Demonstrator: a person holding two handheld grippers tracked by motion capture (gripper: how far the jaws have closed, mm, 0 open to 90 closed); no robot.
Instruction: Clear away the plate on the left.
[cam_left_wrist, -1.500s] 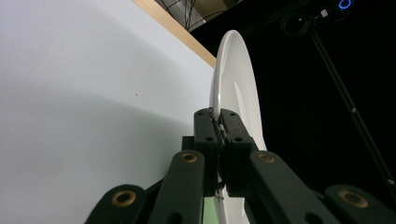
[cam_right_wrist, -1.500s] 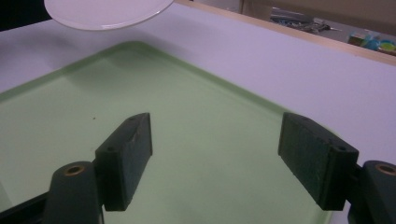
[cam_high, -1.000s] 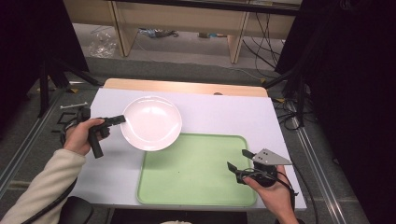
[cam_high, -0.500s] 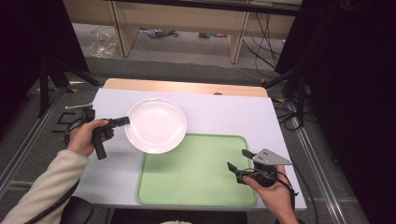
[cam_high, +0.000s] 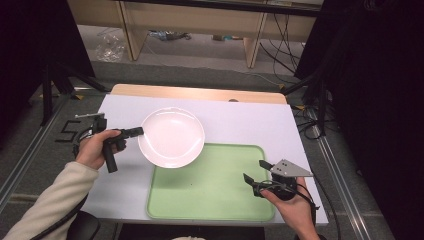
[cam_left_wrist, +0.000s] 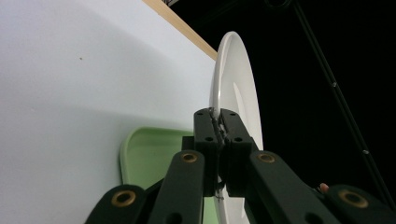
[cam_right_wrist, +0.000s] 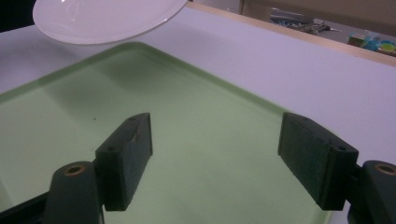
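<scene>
My left gripper (cam_high: 139, 131) is shut on the left rim of a white plate (cam_high: 171, 137) and holds it above the table, its right part over the far left corner of the green tray (cam_high: 220, 200). In the left gripper view the jaws pinch the plate (cam_left_wrist: 233, 84) edge-on at the gripper (cam_left_wrist: 217, 121), with the tray (cam_left_wrist: 144, 154) below. My right gripper (cam_high: 254, 170) rests open over the tray's right side. In the right gripper view the gripper (cam_right_wrist: 215, 154) has nothing between its jaws; the tray (cam_right_wrist: 196, 107) lies under them and the plate (cam_right_wrist: 107, 18) hovers at top left.
The white tabletop (cam_high: 250, 125) has a wooden strip (cam_high: 200, 93) along its far edge. Beyond it stand wooden shelves (cam_high: 190, 20) with clutter on the floor. Black curtains flank both sides, and cables (cam_high: 305, 125) trail off the table's right.
My left gripper has carried the plate to the right and slightly nearer, so it now overlaps the tray's corner. The right gripper has stayed in place.
</scene>
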